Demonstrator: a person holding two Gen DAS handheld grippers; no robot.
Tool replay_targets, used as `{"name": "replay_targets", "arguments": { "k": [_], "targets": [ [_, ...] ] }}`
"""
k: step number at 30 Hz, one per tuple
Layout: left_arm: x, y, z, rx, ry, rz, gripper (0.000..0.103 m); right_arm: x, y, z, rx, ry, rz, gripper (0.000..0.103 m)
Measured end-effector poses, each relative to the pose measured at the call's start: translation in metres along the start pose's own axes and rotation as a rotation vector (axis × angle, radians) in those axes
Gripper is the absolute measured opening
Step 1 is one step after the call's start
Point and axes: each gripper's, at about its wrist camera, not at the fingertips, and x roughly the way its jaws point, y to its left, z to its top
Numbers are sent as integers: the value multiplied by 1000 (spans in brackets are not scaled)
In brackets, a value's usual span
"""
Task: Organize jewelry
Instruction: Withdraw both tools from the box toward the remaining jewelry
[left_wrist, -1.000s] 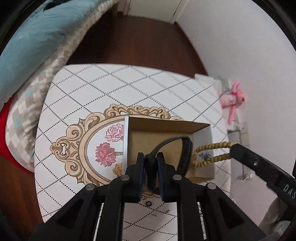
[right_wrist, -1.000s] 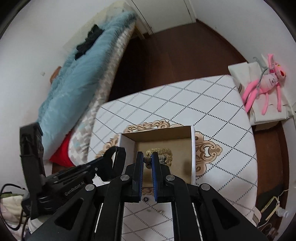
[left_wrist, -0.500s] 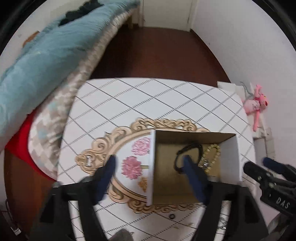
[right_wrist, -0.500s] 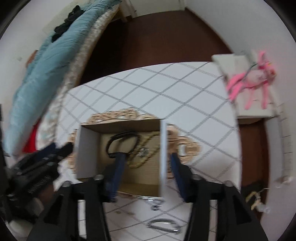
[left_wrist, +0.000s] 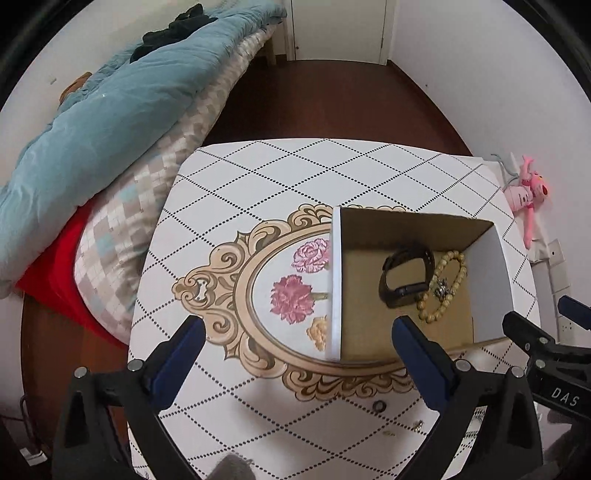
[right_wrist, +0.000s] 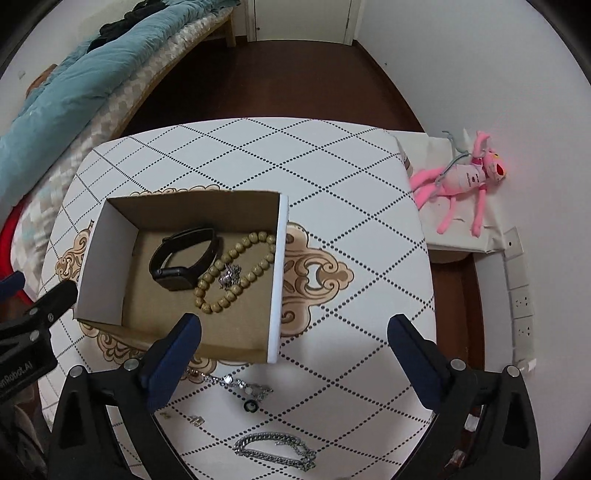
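Observation:
An open cardboard box (left_wrist: 491, 266) (right_wrist: 279, 266) stands on the patterned table. Inside lie a black wristband (left_wrist: 404, 275) (right_wrist: 184, 258), a wooden bead bracelet (left_wrist: 445, 288) (right_wrist: 236, 273) and a small silver piece (right_wrist: 229, 275). My left gripper (left_wrist: 299, 343) is open and empty, above the table at the box's left side. My right gripper (right_wrist: 293, 341) is open and empty, above the box's near right corner. On the table in front of the box lie a silver chain (right_wrist: 275, 450), a thin silver piece (right_wrist: 240, 384), a black ring (right_wrist: 251, 406) (left_wrist: 378, 407) and small earrings (right_wrist: 195, 419).
The table (left_wrist: 295, 184) has a bed with a blue duvet (left_wrist: 110, 110) to its left. A pink plush toy (right_wrist: 465, 177) lies on a white surface to the right. Wall sockets (right_wrist: 521, 295) are at the right. Dark wood floor lies beyond.
Both grippers opened, letting the black wristband and the bead bracelet drop into the box, and drew back and up from it.

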Motion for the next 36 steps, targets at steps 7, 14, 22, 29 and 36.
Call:
{"name": "replay_targets", "arguments": {
  "k": [7,14,22,29,36],
  "targets": [
    [-28,-3,-11,2,-45,-19,103,-31,1,-14,15,-79,-6,102],
    [-70,-8,-23,8,-115,-55,103,-79,-2,-32,20,-173,-21,102],
    [-114,-13,-33,27,-176,-90,103,-132,-8,-53,32,-270,-28,102],
    [-130,-14,-40,22,-186,-89,103,-160,-12,-67,55,-308,21,102],
    [-81,-14,-73,24,-113,-32,103,-107,-23,-97,111,-154,65,102]
  ]
}}
